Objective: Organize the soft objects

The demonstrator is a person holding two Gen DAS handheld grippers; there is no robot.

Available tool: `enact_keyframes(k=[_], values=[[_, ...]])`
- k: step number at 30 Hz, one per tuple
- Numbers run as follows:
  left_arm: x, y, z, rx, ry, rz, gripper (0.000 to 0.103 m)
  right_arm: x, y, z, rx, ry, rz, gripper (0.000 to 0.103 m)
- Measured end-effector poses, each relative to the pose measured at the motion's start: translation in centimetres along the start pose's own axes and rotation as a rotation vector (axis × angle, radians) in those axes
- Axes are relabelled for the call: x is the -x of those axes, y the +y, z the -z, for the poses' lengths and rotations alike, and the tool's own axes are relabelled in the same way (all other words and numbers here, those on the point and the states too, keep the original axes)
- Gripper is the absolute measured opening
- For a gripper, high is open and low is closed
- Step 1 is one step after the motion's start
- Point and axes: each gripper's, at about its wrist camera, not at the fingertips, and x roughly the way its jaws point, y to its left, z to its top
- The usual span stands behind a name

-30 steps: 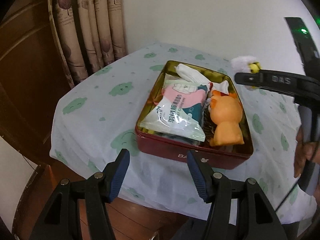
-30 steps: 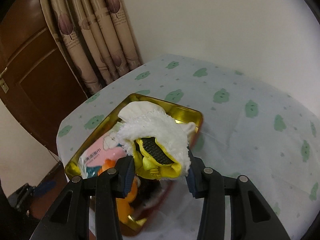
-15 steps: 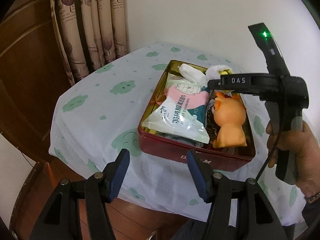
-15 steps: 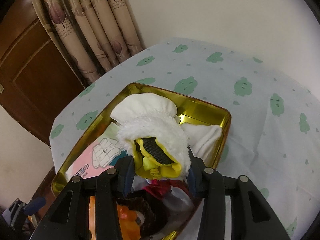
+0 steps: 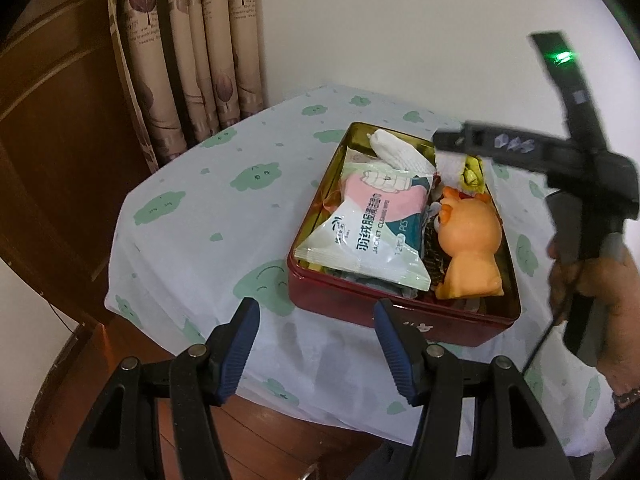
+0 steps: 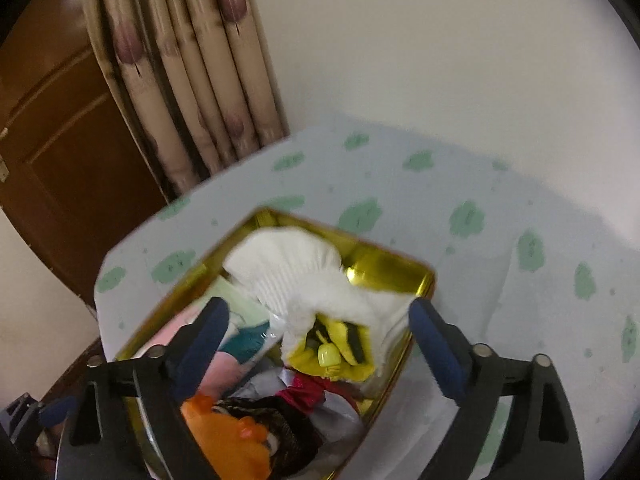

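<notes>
A red tin with a gold inside stands on the table. It holds a wipes packet, an orange plush, a white sock and a yellow-and-white bee plush. My right gripper is open right above the tin, the bee plush lying loose between its fingers. It shows as a black body in the left wrist view. My left gripper is open and empty, in front of the tin's near wall.
The table wears a white cloth with green clouds. Curtains and a brown wooden door stand at the left. A white wall lies behind. Wooden floor shows below the near table edge.
My right gripper has opened and let go of the bee plush, which now lies in the far right of the tin. The left gripper has barely moved.
</notes>
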Motion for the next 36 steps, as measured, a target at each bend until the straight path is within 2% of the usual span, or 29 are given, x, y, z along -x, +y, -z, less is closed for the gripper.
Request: enact_keyframes(k=[3, 6, 10, 13, 15, 18, 21, 26, 28, 31, 33, 36], values=[[0.6, -0.1, 0.0, -0.006, -0.029, -0.007, 0.061, 3.1, 0.8, 0.1, 0.021, -0.070, 0.001, 0.096], [1.4, -0.3, -0.2, -0.016, -0.070, -0.025, 0.061, 6.8, 2.7, 1.7, 0.074, -0.163, 0.038, 0.103], [2.5, -0.5, -0.4, -0.041, -0.127, -0.047, 0.062, 10.4, 4.9, 5.4, 0.095, -0.265, 0.165, 0.103], [3.5, -0.3, -0.5, -0.051, -0.172, -0.062, 0.063, 11.7, 5.3, 7.3, 0.054, -0.286, 0.201, 0.102], [4.3, -0.1, -0.5, -0.044, -0.209, -0.038, 0.068, 12.7, 5.0, 8.2, 0.018, -0.311, 0.228, 0.102], [5.3, 0.0, -0.4, -0.047, -0.241, 0.000, 0.069, 14.8, 5.2, 9.3, -0.023, -0.406, 0.368, 0.102], [5.8, -0.4, -0.4, -0.068, -0.253, 0.013, 0.069, 16.6, 5.6, 10.2, -0.022, -0.488, 0.401, 0.102], [7.5, -0.5, 0.2, -0.078, -0.314, 0.009, 0.069, 18.0, 6.8, 11.7, -0.029, -0.541, 0.485, 0.102], [8.5, 0.3, 0.4, -0.047, -0.353, 0.043, 0.069, 18.6, 7.5, 12.6, -0.008, -0.583, 0.519, 0.103], [9.0, 1.6, 0.8, -0.005, -0.377, 0.085, 0.069, 19.3, 8.8, 12.9, 0.030, -0.588, 0.549, 0.102], [9.1, 2.2, 0.9, 0.011, -0.370, 0.080, 0.069, 19.5, 9.5, 13.0, 0.047, -0.587, 0.546, 0.102], [8.9, 2.2, 0.9, -0.004, -0.362, 0.021, 0.069, 19.5, 10.1, 13.3, 0.026, -0.572, 0.546, 0.103]])
